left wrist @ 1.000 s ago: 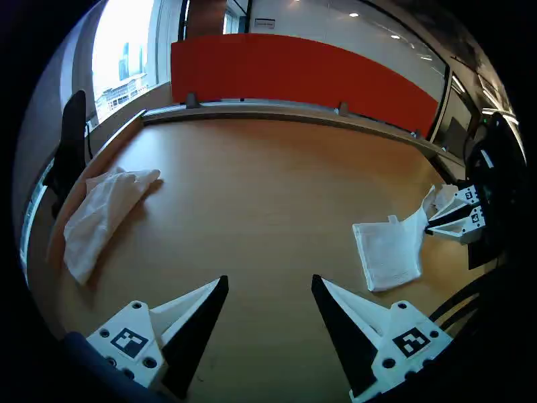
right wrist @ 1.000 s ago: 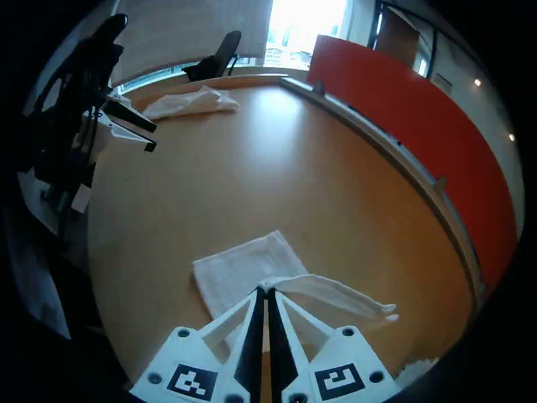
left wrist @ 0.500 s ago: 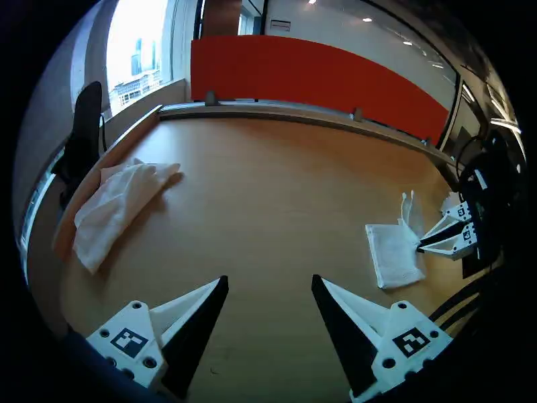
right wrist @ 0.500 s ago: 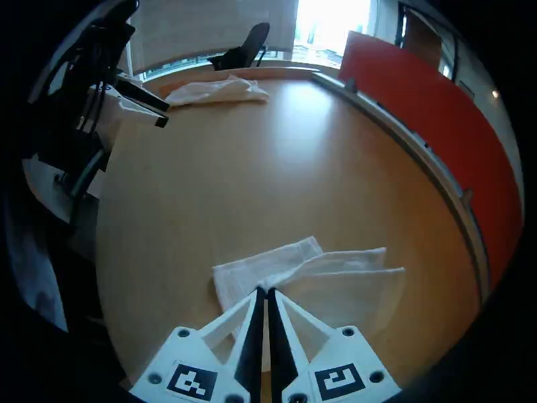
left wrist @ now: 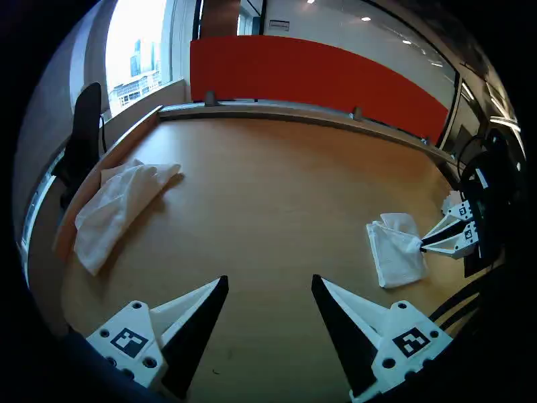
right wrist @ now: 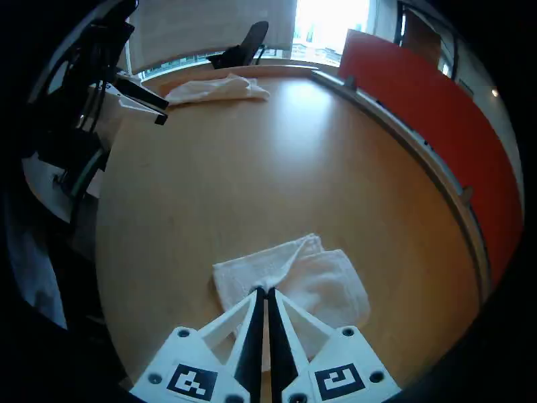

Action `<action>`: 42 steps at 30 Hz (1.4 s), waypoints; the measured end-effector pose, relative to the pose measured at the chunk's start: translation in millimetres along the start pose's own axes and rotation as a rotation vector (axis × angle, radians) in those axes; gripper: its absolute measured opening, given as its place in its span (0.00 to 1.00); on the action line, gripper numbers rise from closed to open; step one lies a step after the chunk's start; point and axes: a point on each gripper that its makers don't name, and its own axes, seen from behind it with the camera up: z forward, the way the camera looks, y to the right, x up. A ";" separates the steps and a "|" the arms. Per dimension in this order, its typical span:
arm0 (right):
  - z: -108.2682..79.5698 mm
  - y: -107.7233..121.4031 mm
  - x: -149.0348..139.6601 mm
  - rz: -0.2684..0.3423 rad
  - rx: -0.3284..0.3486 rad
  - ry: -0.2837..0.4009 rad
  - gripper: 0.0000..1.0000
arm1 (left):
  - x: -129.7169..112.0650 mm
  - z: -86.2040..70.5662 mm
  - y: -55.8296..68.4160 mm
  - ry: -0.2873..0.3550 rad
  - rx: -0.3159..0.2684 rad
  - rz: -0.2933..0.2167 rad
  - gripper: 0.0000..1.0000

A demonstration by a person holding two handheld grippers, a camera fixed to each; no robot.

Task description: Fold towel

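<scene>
Right gripper (right wrist: 265, 291) pinching folded towel (right wrist: 322, 279), wooden table (right wrist: 235, 168)

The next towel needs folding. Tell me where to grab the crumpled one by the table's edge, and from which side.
Grip the crumpled towel at its narrow near end, probably: it tapers to a loose corner there. Come from the middle of the table with the open left gripper; the table's rim hugs its far side.

A broad wooden table (left wrist: 268, 174) stretched toward a red partition (left wrist: 315, 67) along its far edge. A black office chair (left wrist: 84, 141) stood by the bright window (left wrist: 137, 60), and a crumpled white cloth (left wrist: 117, 205) lay near that corner of the table.
</scene>
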 end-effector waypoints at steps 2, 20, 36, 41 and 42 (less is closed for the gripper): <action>-2.8 -0.2 1.5 -0.003 -0.003 0.005 0.04 | 0.3 -0.1 0.8 0.001 -0.001 0.002 0.92; -0.7 -4.5 -0.8 0.000 0.014 0.009 0.06 | -1.8 -1.3 3.4 -0.001 0.002 -0.010 0.92; -0.6 -0.7 -9.4 0.056 -0.018 0.014 0.73 | -2.0 -6.2 2.3 0.002 0.006 -0.008 0.92; -2.5 -0.9 -23.7 0.093 -0.028 0.000 0.77 | -1.8 -6.9 3.4 0.004 0.006 -0.007 0.92; -3.1 -0.8 -27.7 0.103 -0.030 -0.004 0.77 | -2.1 -6.9 3.5 0.004 0.006 -0.007 0.92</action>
